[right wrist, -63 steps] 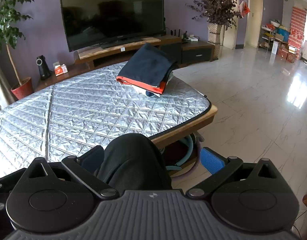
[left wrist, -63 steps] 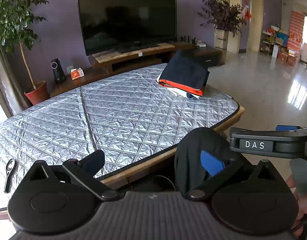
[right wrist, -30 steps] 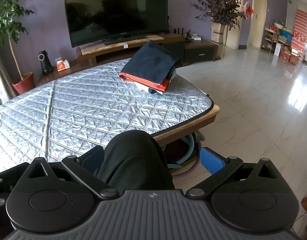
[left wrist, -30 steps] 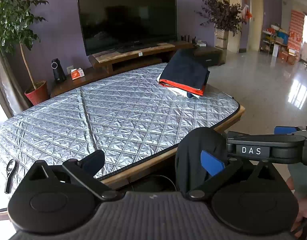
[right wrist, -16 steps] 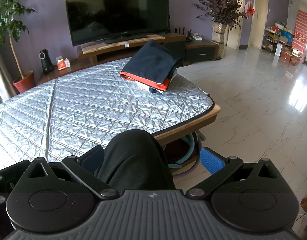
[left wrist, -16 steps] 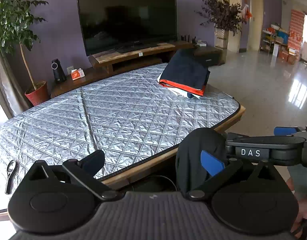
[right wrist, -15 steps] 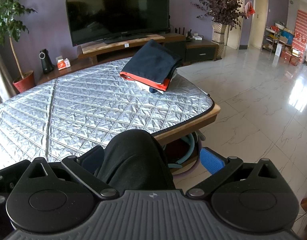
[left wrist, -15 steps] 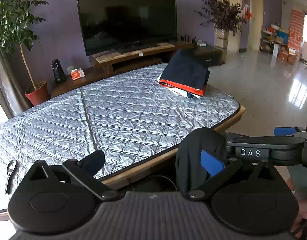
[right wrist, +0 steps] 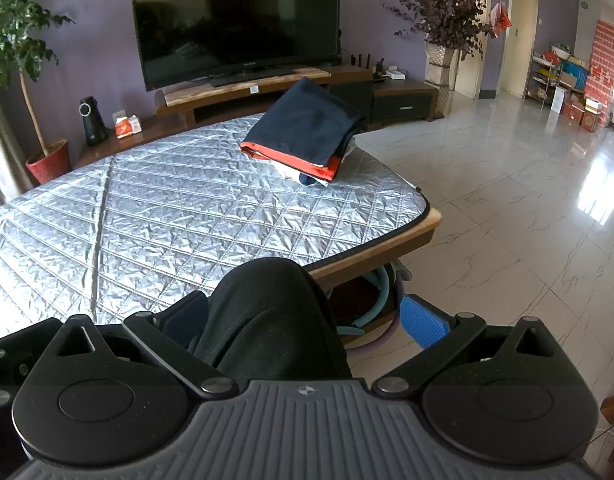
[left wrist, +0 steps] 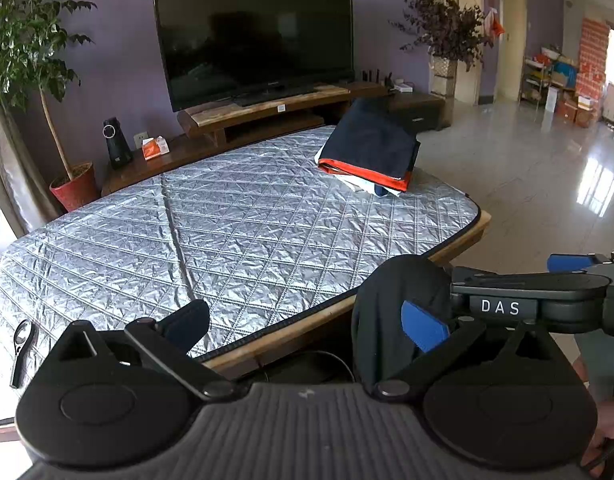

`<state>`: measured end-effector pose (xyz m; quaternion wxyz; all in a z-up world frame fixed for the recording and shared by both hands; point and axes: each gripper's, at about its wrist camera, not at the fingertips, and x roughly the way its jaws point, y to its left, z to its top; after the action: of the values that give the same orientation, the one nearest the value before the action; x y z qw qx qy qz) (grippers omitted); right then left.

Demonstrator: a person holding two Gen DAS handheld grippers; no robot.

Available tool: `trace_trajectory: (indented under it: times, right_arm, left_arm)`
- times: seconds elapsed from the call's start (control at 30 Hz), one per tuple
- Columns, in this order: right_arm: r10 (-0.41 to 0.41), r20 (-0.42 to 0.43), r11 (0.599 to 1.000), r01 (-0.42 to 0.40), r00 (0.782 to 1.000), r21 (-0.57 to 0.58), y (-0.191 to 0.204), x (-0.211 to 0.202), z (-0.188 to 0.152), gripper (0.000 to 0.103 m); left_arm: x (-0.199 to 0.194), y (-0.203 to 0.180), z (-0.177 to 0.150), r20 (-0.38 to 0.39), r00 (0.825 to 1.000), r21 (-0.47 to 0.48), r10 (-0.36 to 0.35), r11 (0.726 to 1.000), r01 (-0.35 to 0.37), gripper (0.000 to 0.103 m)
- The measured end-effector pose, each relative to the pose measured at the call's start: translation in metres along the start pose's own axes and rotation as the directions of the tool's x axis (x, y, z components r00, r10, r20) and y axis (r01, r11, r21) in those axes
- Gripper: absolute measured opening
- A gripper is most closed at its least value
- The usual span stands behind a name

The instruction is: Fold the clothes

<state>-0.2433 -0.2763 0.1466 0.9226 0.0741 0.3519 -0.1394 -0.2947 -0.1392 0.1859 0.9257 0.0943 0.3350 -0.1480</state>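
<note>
I am holding both grippers just off the bench [left wrist: 267, 216] edge. The left gripper [left wrist: 307, 320] and right gripper [right wrist: 307, 316] jaws are standing wide, gripping nothing I can see. A black garment [right wrist: 267, 312], soft and limp, is bunching between the right jaws; I'd pinch an edge.

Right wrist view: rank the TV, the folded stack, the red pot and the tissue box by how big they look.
1. TV, by far the largest.
2. Folded stack on the quilted table.
3. Red pot.
4. Tissue box.
The stack lies nearer the camera than the rest, so true sizes may differ.
</note>
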Motion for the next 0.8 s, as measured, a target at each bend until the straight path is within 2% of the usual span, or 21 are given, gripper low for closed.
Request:
trace_trajectory:
  times: [0.53,0.8]
  right_arm:
    - [0.001,-0.002,1.000,-0.001,1.000,-0.005,0.0014,-0.0007,-0.0016,0.103]
    - [-0.001,0.005,1.000,0.001,1.000,-0.009,0.0024,-0.0014,-0.0019,0.103]
  left_arm:
    - [0.0011,-0.0003,0.0007,-0.002,1.000,0.000,-0.004,1.000,0.004,0.102]
    - [-0.0050,0.0072,0.0066,0.050,0.999,-0.022,0.001,1.000,0.000,0.102]
